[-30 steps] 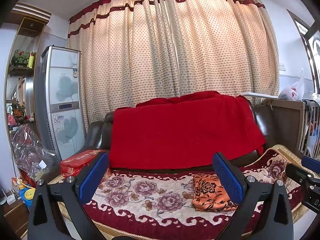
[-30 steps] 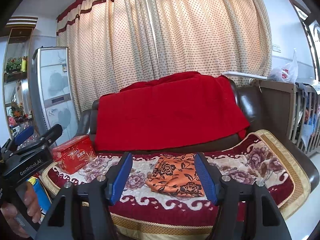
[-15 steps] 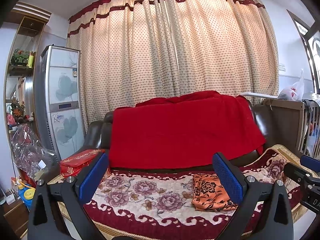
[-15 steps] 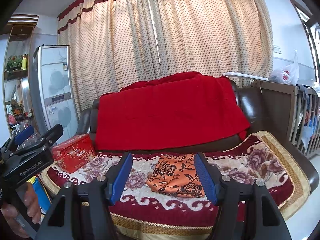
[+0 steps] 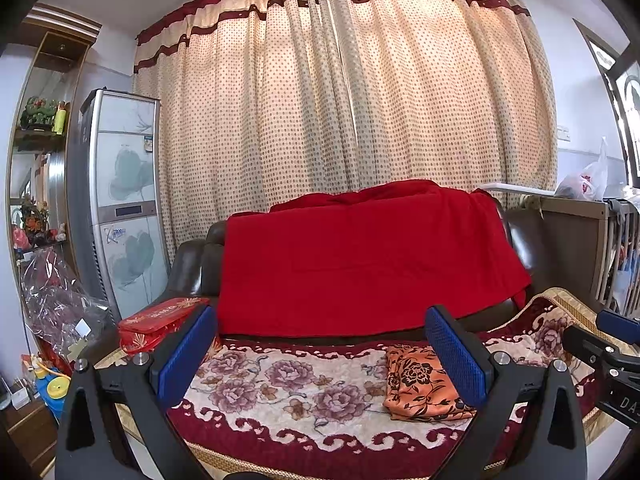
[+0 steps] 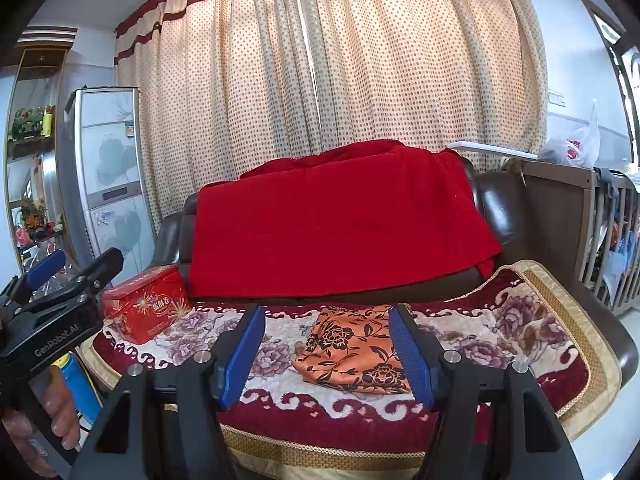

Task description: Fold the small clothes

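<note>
A folded orange cloth with black flowers (image 5: 420, 384) lies on the floral blanket (image 5: 280, 388) that covers the sofa seat. It also shows in the right wrist view (image 6: 352, 348), framed between my right fingers. My left gripper (image 5: 320, 356) is open and empty, held back from the sofa, with the cloth behind its right finger. My right gripper (image 6: 328, 352) is open and empty, also short of the seat. The left gripper's body (image 6: 52, 312) shows at the left of the right wrist view.
A red blanket (image 5: 368, 264) drapes over the dark leather sofa back. A red tin box (image 6: 148, 308) sits at the seat's left end. A tall air conditioner (image 5: 120, 208) and shelves stand left. A wooden crib (image 6: 600, 232) stands right. Curtains hang behind.
</note>
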A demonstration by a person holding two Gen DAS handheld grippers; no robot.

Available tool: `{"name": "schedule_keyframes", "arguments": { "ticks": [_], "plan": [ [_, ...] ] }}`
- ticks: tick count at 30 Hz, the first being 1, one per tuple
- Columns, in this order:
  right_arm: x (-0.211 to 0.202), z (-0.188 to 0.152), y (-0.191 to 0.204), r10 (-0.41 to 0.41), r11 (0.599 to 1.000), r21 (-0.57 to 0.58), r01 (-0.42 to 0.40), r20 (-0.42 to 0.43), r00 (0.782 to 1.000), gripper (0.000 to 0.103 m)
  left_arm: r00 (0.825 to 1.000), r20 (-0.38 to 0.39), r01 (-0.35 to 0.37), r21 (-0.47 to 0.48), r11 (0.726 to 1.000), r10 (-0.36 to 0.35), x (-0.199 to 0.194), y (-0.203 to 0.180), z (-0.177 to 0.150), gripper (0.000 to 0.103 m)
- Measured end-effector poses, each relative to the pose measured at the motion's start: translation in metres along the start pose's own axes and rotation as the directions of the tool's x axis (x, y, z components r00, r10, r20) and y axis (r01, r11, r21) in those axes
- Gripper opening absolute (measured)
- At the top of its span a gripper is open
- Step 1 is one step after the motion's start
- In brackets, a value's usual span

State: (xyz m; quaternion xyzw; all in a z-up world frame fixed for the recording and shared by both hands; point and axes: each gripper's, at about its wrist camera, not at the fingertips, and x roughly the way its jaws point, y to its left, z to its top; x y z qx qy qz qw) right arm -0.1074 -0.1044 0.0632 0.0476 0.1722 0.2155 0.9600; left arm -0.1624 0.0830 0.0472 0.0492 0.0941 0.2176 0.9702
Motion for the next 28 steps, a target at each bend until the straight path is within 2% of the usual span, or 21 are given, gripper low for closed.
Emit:
{"name": "schedule_keyframes", "arguments": {
  "ticks": [17,28],
  "plan": [
    [0.023,-0.006,-0.002,-0.003,1.000,0.009,0.003,-0.043,0.999,0.068,0.999,-0.052,0.009,0.011,1.000,-0.008,0.020,-0.004,-0.012,0.103],
    [0.075,-0.001,-0.008,-0.009,1.000,0.014,0.010,-0.093,0.996,0.068,0.992,-0.119,0.028,-0.007,1.000,-0.029,0.071,-0.013,-0.019,0.103]
  ]
}}
